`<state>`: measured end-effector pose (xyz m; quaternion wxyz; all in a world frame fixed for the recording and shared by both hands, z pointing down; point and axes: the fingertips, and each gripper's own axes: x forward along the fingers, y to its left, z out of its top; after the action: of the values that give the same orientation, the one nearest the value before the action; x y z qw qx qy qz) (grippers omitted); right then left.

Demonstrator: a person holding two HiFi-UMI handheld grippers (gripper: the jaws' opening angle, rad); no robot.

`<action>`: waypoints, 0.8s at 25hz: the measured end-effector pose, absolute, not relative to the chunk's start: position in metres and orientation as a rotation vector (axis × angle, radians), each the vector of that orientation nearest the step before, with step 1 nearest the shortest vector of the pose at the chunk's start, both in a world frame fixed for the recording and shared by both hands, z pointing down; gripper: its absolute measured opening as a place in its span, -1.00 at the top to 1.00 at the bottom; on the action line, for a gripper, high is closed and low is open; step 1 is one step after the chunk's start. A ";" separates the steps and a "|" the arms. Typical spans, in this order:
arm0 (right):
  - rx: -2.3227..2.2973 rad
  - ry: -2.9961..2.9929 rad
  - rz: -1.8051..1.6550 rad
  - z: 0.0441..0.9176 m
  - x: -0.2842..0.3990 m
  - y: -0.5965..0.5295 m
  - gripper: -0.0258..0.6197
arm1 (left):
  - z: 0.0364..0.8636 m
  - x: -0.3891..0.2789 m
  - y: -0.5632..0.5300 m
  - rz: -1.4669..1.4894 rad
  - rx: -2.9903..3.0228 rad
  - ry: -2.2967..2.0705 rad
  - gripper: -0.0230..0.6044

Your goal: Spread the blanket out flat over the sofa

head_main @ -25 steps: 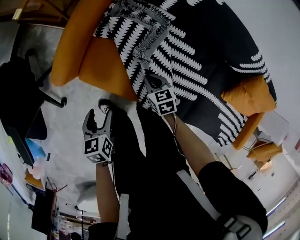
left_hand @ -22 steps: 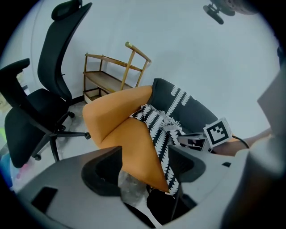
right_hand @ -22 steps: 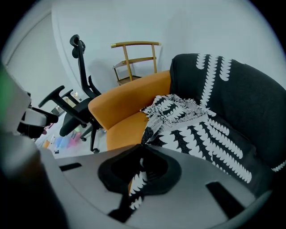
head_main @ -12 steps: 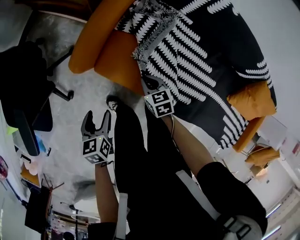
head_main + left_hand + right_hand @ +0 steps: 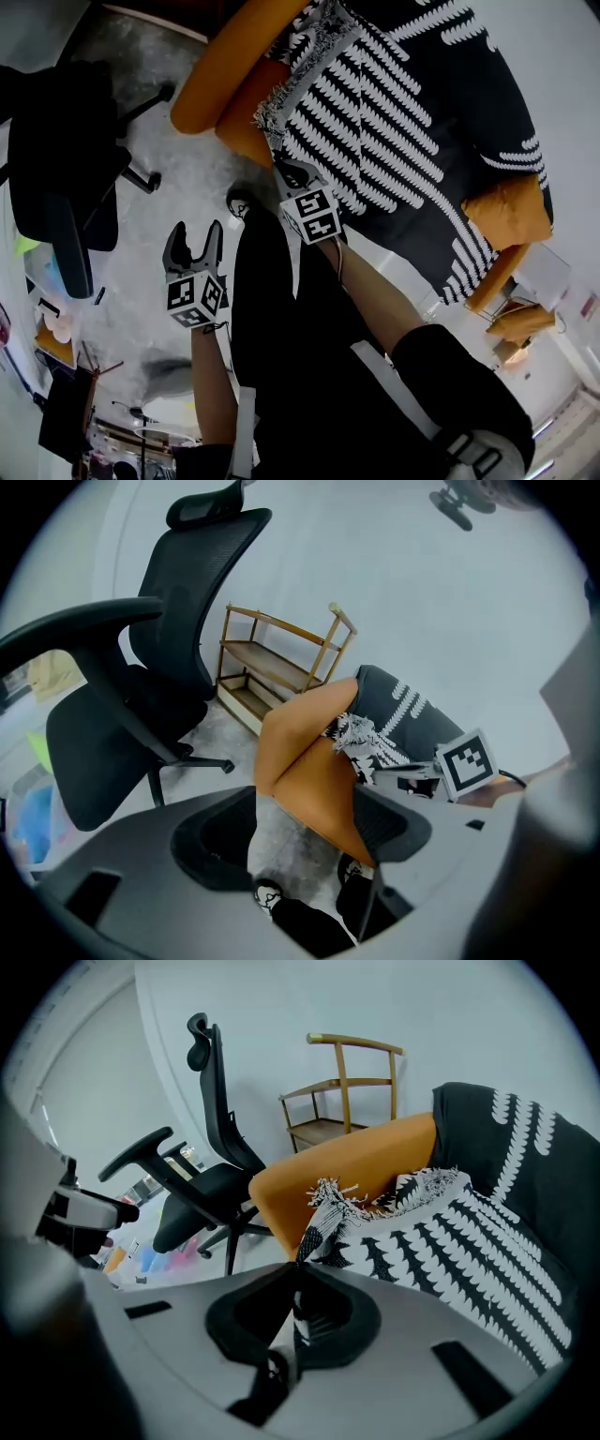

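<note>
Pinches a thin edge of the blanket (image 5: 412,112) between the closed jaws of the right gripper (image 5: 292,1309). Holds that edge just off the front edge of the sofa (image 5: 211,75), with a strip of cloth running from the jaws up to the fringed corner. Leaves that corner bunched and partly folded over on the seat, just beside the orange arm at the sofa's end. Has the rest of the blanket, black with rows of white marks, draped over seat and backrest between the two orange arms, with wrinkles near the fringe.

Keeps the left gripper (image 5: 194,246) open and empty, jaws wide apart, over the floor (image 5: 178,178), beside the right gripper and well apart from the blanket. Looks through those jaws at the sofa's front corner and a pair of shoes (image 5: 267,892).

Stands on grey speckled floor close to the sofa's front edge. Shares the room with a black office chair (image 5: 66,159) near the sofa's arm and a wooden rack (image 5: 281,663) with open shelves against the pale wall behind that arm.
</note>
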<state>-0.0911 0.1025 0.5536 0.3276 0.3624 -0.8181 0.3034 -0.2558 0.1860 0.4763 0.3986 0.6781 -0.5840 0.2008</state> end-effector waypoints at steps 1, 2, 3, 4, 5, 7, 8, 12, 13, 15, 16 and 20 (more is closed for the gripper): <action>0.937 -2.146 0.792 0.553 -0.098 0.104 0.85 | 0.477 -0.260 0.186 0.505 1.714 -1.482 -0.11; 0.927 -2.150 0.790 0.553 -0.105 0.105 0.85 | 0.477 -0.263 0.187 0.501 1.712 -1.486 -0.11; 0.918 -2.154 0.789 0.553 -0.111 0.106 0.85 | 0.478 -0.267 0.188 0.499 1.710 -1.489 -0.11; 0.909 -2.158 0.788 0.553 -0.117 0.108 0.85 | 0.478 -0.270 0.189 0.496 1.707 -1.492 -0.11; 0.900 -2.161 0.788 0.552 -0.122 0.110 0.85 | 0.478 -0.273 0.190 0.493 1.705 -1.495 -0.11; 0.881 -2.168 0.785 0.552 -0.130 0.113 0.85 | 0.476 -0.276 0.192 0.483 1.699 -1.504 -0.11; 0.871 -2.169 0.783 0.552 -0.133 0.115 0.85 | 0.474 -0.277 0.193 0.477 1.696 -1.508 -0.11; 0.829 -2.170 0.770 0.555 -0.149 0.123 0.85 | 0.474 -0.284 0.200 0.463 1.680 -1.520 -0.11; 0.817 -2.173 0.766 0.556 -0.155 0.127 0.85 | 0.474 -0.288 0.204 0.462 1.675 -1.523 -0.11; 0.785 -2.183 0.751 0.557 -0.171 0.134 0.86 | 0.475 -0.298 0.211 0.462 1.667 -1.530 -0.11; 0.759 -2.188 0.739 0.558 -0.179 0.139 0.85 | 0.476 -0.303 0.214 0.463 1.661 -1.535 -0.11; 0.645 -2.197 0.675 0.569 -0.213 0.160 0.86 | 0.478 -0.327 0.225 0.454 1.628 -1.567 -0.11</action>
<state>-0.2134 0.1602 0.5689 0.3681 0.2513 -0.8557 0.2628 -0.3271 0.2251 0.4781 0.4062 0.6455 -0.6212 0.1800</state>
